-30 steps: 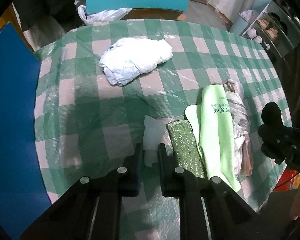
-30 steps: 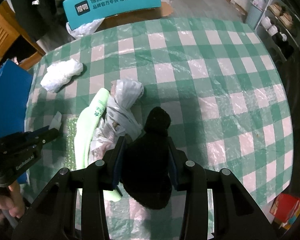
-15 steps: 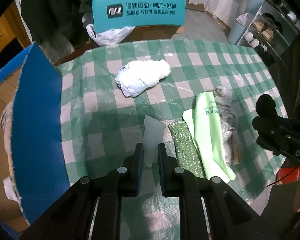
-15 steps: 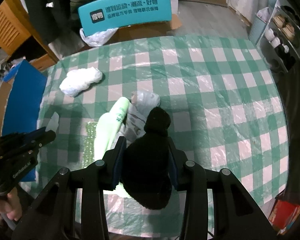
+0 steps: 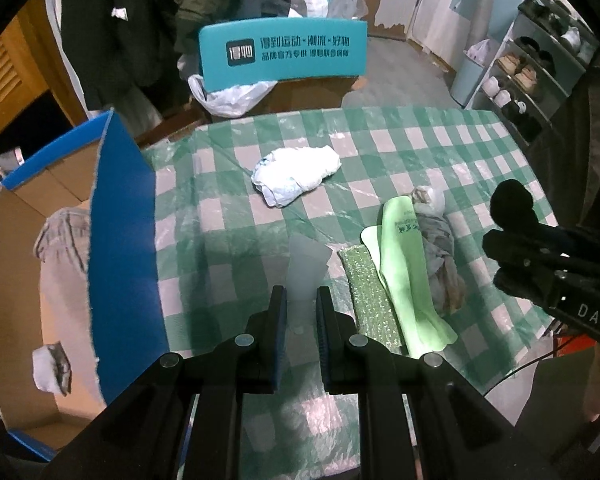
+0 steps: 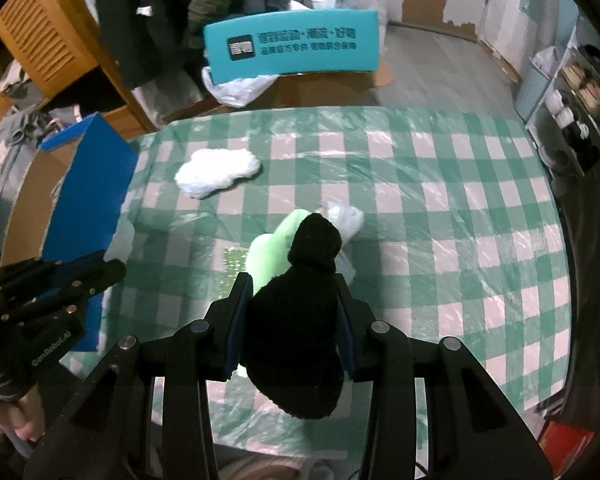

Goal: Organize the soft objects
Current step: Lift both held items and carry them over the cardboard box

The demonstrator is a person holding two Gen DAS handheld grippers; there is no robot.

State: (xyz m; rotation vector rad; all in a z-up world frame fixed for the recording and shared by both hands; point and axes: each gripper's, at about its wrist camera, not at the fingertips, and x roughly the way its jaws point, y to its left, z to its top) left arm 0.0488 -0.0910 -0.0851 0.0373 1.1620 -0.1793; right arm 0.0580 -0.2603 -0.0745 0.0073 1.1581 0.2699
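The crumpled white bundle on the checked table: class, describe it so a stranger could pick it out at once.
Start at the green-and-white checked tablecloth. Toward its far side, nearer the blue-sided cardboard box, the crumpled white cloth bundle lies alone. Unlike the flat pale green cloth and the sparkly green strip, it is white and balled up.

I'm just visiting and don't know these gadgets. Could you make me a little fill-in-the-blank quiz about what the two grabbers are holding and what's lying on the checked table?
1. The right gripper is shut on a soft object whose colour is ____.
2. The left gripper pinches a pale, translucent piece of ____.
3. The light green cloth lies on the table right beside a sparkly ____ strip.
4. Left of the table stands a cardboard box with a ____ flap.

Missing words: black; plastic; green; blue
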